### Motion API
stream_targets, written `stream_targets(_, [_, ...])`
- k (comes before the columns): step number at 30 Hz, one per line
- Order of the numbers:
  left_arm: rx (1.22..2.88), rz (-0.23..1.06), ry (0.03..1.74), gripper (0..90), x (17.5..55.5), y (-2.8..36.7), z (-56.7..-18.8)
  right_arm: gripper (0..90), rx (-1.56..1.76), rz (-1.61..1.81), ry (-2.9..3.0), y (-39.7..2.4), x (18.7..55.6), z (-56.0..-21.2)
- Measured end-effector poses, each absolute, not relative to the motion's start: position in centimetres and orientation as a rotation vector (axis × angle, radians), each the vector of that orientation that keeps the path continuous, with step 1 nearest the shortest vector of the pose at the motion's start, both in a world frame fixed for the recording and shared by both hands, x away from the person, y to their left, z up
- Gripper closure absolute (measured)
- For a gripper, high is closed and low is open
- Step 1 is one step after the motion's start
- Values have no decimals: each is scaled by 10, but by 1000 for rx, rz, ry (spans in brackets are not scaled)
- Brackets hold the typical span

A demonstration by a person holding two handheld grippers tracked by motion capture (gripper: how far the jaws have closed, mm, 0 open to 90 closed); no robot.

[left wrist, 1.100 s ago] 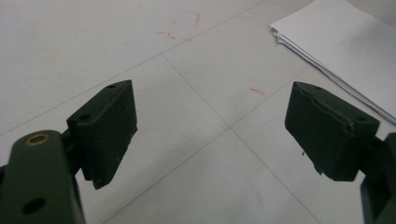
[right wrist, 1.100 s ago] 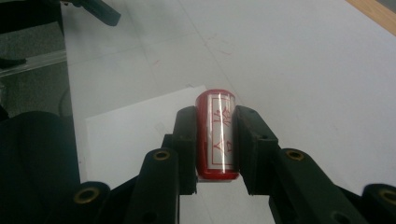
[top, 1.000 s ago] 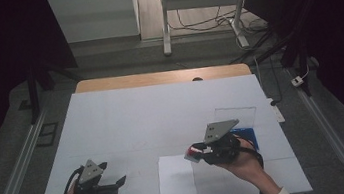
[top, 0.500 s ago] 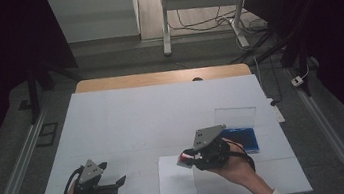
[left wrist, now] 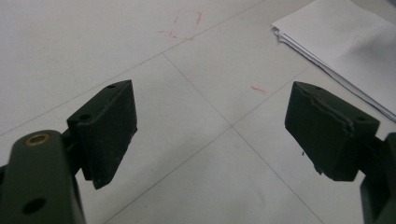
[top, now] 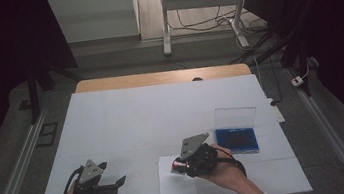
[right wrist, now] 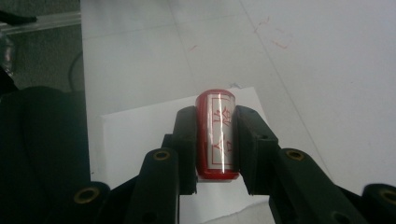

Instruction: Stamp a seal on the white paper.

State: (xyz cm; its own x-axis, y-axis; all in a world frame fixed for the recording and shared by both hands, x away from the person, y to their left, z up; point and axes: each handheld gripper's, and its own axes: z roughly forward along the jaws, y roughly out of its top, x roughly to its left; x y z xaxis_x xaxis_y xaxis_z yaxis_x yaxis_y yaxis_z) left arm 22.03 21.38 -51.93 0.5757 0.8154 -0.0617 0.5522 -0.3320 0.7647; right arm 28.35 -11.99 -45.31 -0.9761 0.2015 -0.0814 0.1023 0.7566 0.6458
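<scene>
Low in the centre of the high view, the right tool (top: 178, 166) is gripping a small red stamp (right wrist: 216, 135) by its round sides, just above a sheet of white paper (top: 177, 189) lying on the tabletop (top: 127, 118). In the right gripper view the stamp is sitting squarely between the pads, its labelled barrel pointing away from the camera over the paper. It is looking light, rigid and smooth, likely slippery, so a mid-barrel hold seems soundest. At lower left, the left tool (left wrist: 212, 128) is waiting with jaws wide and empty. An open blue ink pad box (top: 236, 140) is resting at right.
</scene>
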Motion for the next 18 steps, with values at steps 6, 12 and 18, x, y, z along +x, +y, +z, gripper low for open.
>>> stream_targets(6, [2031, 430, 1087, 173, 220, 214, -519, 704, 225, 965, 2822, -110, 284, -463])
stream_targets(12, [2032, 431, 1088, 173, 220, 214, -519, 704, 216, 942, 2824, -107, 284, -467])
stream_targets(18, [2033, 432, 1087, 173, 220, 214, -519, 704, 208, 908, 2830, -103, 284, -474])
